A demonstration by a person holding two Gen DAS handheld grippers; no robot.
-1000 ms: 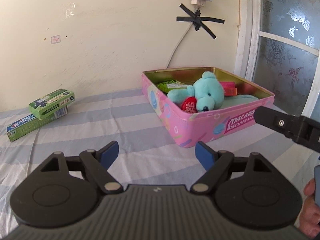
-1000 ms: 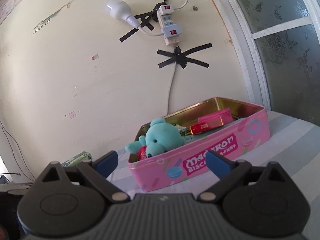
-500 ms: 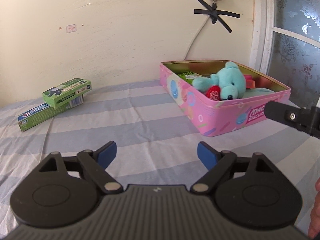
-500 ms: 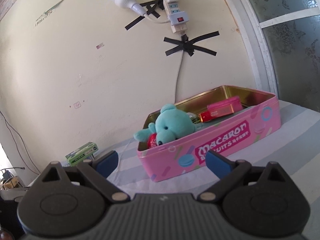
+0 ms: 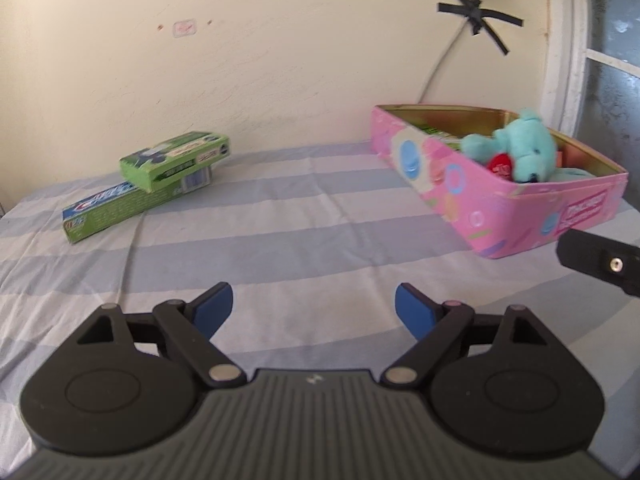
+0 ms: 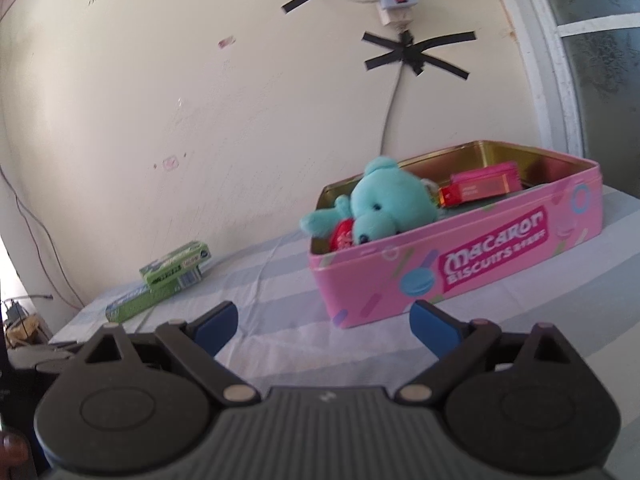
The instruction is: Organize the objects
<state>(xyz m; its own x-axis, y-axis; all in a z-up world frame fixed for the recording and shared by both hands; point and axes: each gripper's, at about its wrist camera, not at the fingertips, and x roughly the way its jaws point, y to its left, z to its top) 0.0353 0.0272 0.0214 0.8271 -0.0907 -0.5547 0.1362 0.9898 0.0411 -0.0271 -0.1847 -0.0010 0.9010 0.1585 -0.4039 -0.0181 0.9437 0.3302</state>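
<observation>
On the striped bench [image 5: 304,216], both tongs are sitting spread w/ nothing between the blue pads: left tongs [image 5: 313,307] facing open cloth, right tongs [image 6: 324,322] aiming at the pink biscuit tin [image 6: 480,264]. Teal teddy [image 6: 384,204] is lying inside the tin at its left end, a pink-red packet [image 6: 480,188] lying behind it. Over by the wall, a green box [image 5: 176,160] is resting on top of a toothpaste carton [image 5: 120,210], well apart from the tin.
</observation>
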